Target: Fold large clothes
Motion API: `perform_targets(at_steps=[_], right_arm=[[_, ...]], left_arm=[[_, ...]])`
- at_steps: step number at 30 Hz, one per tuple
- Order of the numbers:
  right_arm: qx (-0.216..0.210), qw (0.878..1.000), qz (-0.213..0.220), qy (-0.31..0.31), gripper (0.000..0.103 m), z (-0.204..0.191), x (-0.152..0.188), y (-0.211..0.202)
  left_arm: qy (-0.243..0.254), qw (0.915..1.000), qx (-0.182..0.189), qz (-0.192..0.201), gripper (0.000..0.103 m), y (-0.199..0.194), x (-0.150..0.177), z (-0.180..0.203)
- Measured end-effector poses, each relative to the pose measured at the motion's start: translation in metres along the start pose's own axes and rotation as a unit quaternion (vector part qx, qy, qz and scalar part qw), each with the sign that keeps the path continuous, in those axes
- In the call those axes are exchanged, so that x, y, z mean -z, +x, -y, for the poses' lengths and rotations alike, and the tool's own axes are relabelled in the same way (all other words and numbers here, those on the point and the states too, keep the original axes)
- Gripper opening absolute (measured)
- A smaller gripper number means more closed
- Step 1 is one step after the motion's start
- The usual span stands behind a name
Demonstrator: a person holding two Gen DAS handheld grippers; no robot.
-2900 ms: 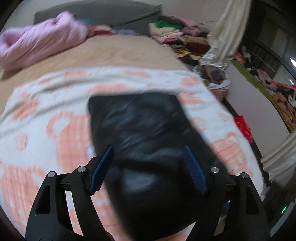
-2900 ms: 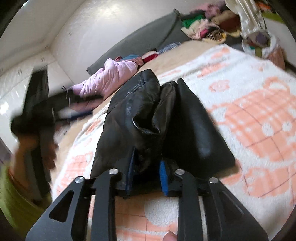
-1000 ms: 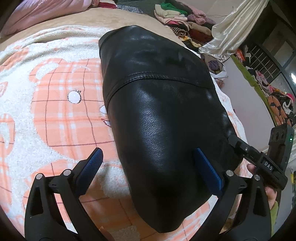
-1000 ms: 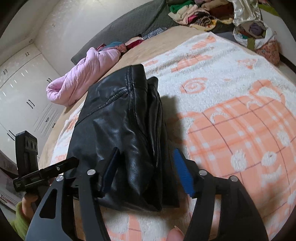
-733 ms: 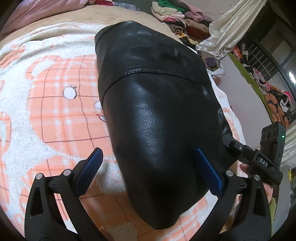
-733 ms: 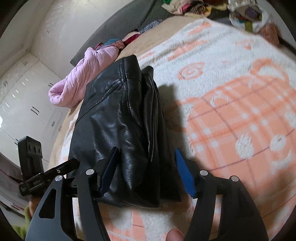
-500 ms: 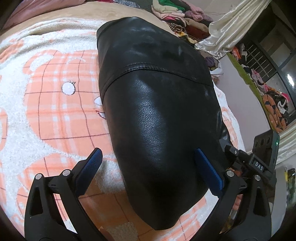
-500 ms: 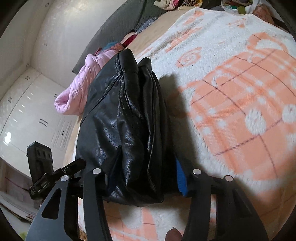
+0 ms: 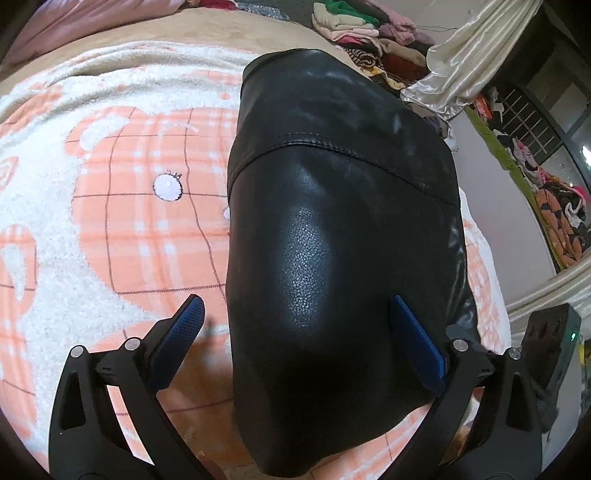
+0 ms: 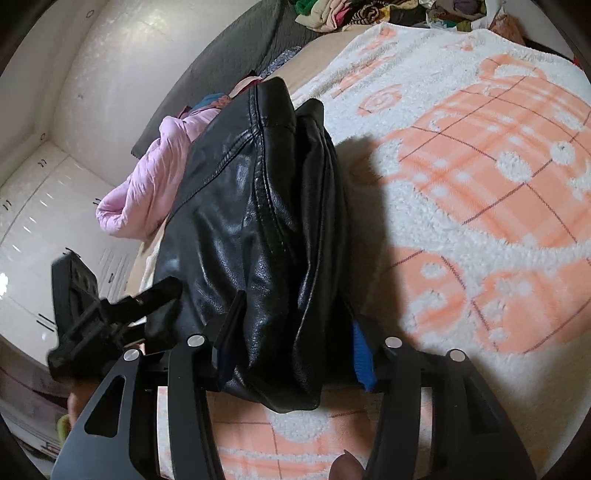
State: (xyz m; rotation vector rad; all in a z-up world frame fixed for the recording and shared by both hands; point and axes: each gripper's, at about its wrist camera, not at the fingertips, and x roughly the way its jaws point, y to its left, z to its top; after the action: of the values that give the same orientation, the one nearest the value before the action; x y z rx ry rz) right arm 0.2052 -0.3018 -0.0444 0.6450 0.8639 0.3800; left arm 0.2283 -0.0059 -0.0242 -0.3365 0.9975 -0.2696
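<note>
A black leather jacket [image 9: 332, 229] lies folded into a thick bundle on the white and orange blanket [image 9: 110, 192]. My left gripper [image 9: 295, 306] hangs open just above its near end, the blue pads wide apart and clear of the leather. My right gripper [image 10: 295, 314] straddles the jacket [image 10: 258, 206] at its other end, where the stacked folds show. Its jaws are opening, with the bundle filling the gap between the fingers [image 10: 232, 310]. The right gripper's body [image 9: 546, 350] shows at the bed's right edge. The left gripper [image 10: 92, 314] is seen from the side.
A pink padded jacket [image 10: 147, 177] lies behind the leather one near the grey headboard [image 10: 221, 74]. Piled clothes [image 9: 362, 29] and a pale curtain [image 9: 461, 66] stand past the far corner. White cupboards [image 10: 29, 221] line one side. The bed drops off at the right edge [image 9: 491, 280].
The right gripper slid forward round the jacket's end and rolled; its jaws pinched in on the folds, then widened. The left gripper stayed over the near end.
</note>
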Motion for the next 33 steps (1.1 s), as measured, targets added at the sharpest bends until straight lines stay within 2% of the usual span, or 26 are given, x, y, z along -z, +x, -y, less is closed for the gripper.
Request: perform_targets(at_steps=[2,7,11,14,16,17,18,21,24,25,27,29,30,33], right_arm=[[0.002,1.0,-0.016,0.004,0.096,0.001,-0.008,-0.002],[-0.001,1.0,0.015,-0.014,0.096,-0.008,-0.052,-0.016],[0.02,1.0,0.011,-0.017,0.096,-0.019,-0.104,0.001],[0.054,0.998,-0.007,-0.029,0.095,-0.029,-0.134,0.028],[0.105,0.992,-0.015,-0.063,0.094,-0.038,-0.141,0.045],[0.129,0.987,-0.028,-0.089,0.087,-0.045,-0.142,0.055],[0.141,0.983,-0.037,-0.108,0.071,-0.048,-0.141,0.061],[0.147,0.978,-0.042,-0.145,0.041,-0.061,-0.132,0.071],[0.128,0.976,-0.029,-0.173,0.018,-0.077,-0.128,0.062],[0.107,0.978,-0.024,-0.177,0.016,-0.082,-0.128,0.057],[0.038,0.986,-0.011,-0.163,0.015,-0.081,-0.131,0.042],[-0.029,0.992,-0.001,-0.125,0.015,-0.07,-0.141,0.035],[-0.047,0.994,0.001,-0.102,0.015,-0.057,-0.142,0.033],[-0.028,0.996,-0.007,-0.078,0.015,-0.029,-0.136,0.046]], left_arm=[[0.006,1.0,-0.003,0.004,0.093,-0.002,0.0,0.002],[0.016,0.9998,-0.011,0.004,0.093,-0.002,0.0,0.009],[0.022,0.9997,-0.01,0.003,0.093,-0.003,0.003,0.009],[0.026,0.9996,-0.012,0.004,0.093,-0.003,0.003,0.01],[0.029,0.9995,-0.014,0.004,0.093,-0.004,0.003,0.012],[0.031,0.9994,-0.015,0.003,0.093,-0.004,0.002,0.013],[0.034,0.9993,-0.015,0.003,0.093,-0.004,0.002,0.015],[0.048,0.9985,-0.025,0.006,0.093,-0.007,0.0,0.018],[0.056,0.9978,-0.034,0.005,0.093,-0.009,-0.001,0.019],[0.056,0.9977,-0.037,0.004,0.093,-0.01,-0.001,0.019],[0.059,0.9973,-0.043,0.008,0.093,-0.012,-0.004,0.019],[0.06,0.9977,-0.032,0.007,0.093,-0.014,-0.004,0.017],[0.055,0.9983,-0.022,0.004,0.093,-0.013,-0.003,0.018],[0.063,0.9977,-0.022,-0.011,0.093,-0.004,0.001,0.021]])
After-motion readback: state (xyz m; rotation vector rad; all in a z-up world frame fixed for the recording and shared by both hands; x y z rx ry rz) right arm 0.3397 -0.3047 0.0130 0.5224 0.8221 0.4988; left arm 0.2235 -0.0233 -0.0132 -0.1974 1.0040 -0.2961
